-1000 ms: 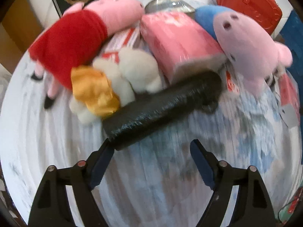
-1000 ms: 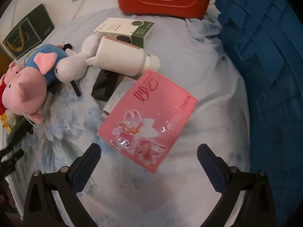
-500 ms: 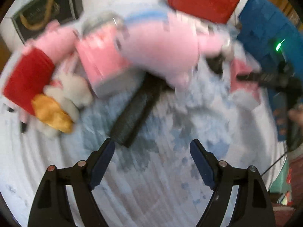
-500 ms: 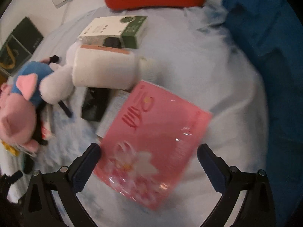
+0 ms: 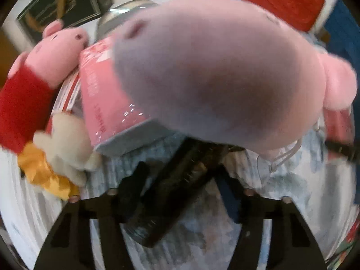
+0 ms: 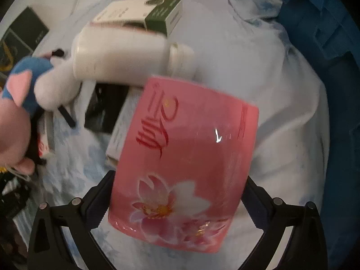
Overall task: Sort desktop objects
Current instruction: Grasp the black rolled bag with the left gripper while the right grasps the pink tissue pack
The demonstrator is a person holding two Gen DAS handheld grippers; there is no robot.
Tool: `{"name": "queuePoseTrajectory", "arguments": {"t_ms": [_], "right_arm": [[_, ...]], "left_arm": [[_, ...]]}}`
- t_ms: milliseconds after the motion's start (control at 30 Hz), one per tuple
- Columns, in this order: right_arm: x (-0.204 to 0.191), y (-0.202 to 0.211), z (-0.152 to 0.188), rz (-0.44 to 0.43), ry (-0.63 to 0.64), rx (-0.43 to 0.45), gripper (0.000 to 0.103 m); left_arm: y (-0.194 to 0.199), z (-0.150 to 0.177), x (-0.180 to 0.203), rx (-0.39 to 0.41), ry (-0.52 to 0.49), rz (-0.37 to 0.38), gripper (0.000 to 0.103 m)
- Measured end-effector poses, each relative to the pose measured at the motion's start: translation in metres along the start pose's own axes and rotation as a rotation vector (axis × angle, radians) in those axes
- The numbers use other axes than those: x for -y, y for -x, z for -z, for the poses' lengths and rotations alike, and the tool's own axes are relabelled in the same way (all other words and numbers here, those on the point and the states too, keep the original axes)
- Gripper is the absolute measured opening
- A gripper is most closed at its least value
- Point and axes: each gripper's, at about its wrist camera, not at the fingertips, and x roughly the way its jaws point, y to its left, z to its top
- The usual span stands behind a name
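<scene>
Your left gripper (image 5: pixel 180 193) has dropped over the black roll (image 5: pixel 177 186), jaws closing astride it; below the pig (image 5: pixel 220 76), squeeze squarely.

The left gripper (image 5: pixel 180 186) was matte black plastic, its two arms widening toward six o'clock into frames with triangular cut-outs. Two round metal screw heads sat on each arm, at about eight and four o'clock. The inner faces of the fingers (image 5: pixel 227 193) carried dark blue pads (blurred here). The right gripper (image 6: pixel 177 193) had the same build: black arms, paired silvery screws on each side, and navy pads lining the fingers (image 6: pixel 254 202).
</scene>
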Motion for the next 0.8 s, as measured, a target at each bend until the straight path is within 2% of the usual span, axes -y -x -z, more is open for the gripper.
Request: {"name": "queuePoseTrajectory", "arguments": {"t_ms": [67, 100, 200, 233, 300, 333, 400, 467, 500, 567, 633, 733, 767, 800], "right_arm": [[0.004, -0.008, 0.009, 0.008, 0.0, -0.026, 0.103], [0.004, -0.008, 0.013, 0.043, 0.025, -0.004, 0.103], [0.006, -0.006, 0.011, 0.034, 0.03, 0.004, 0.103], [0.006, -0.005, 0.008, 0.035, 0.026, -0.002, 0.103], [0.007, -0.004, 0.006, 0.035, 0.015, 0.008, 0.103], [0.007, -0.002, 0.005, 0.037, 0.006, 0.02, 0.103], [0.007, 0.001, 0.007, 0.038, 0.002, 0.057, 0.103], [0.006, 0.003, 0.008, 0.039, 0.014, 0.071, 0.103], [0.006, 0.003, 0.006, 0.031, 0.025, 0.047, 0.103], [0.01, 0.008, 0.003, 0.013, 0.001, 0.005, 0.101], [0.012, 0.025, 0.0, 0.0, -0.016, 0.056, 0.1], [0.006, 0.038, -0.011, 0.013, 0.004, 0.102, 0.1], [0.005, 0.037, -0.016, 0.014, 0.007, 0.102, 0.1], [0.004, 0.034, -0.02, 0.011, 0.006, 0.094, 0.093]], "left_arm": [[-0.002, 0.003, -0.001, 0.014, 0.019, 0.011, 0.057], [-0.003, 0.003, 0.0, 0.021, 0.02, 0.01, 0.057], [-0.009, 0.001, 0.008, 0.028, 0.017, -0.014, 0.058], [-0.011, 0.0, 0.012, 0.033, 0.013, -0.022, 0.06], [-0.017, -0.001, 0.02, 0.037, 0.003, -0.023, 0.072], [-0.019, -0.001, 0.024, 0.04, -0.006, -0.034, 0.074], [-0.024, -0.003, 0.028, 0.029, -0.002, -0.026, 0.084], [-0.028, -0.006, 0.032, 0.016, 0.005, -0.034, 0.085], [-0.029, -0.007, 0.033, 0.009, 0.009, -0.031, 0.085], [-0.03, -0.009, 0.032, 0.003, 0.023, -0.007, 0.083], [-0.032, -0.011, 0.032, 0.001, 0.027, -0.006, 0.079], [-0.034, -0.017, 0.035, 0.008, 0.027, -0.027, 0.064], [-0.034, -0.019, 0.036, 0.014, 0.031, -0.03, 0.055], [-0.035, -0.021, 0.036, 0.012, 0.035, -0.022, 0.053]]}}
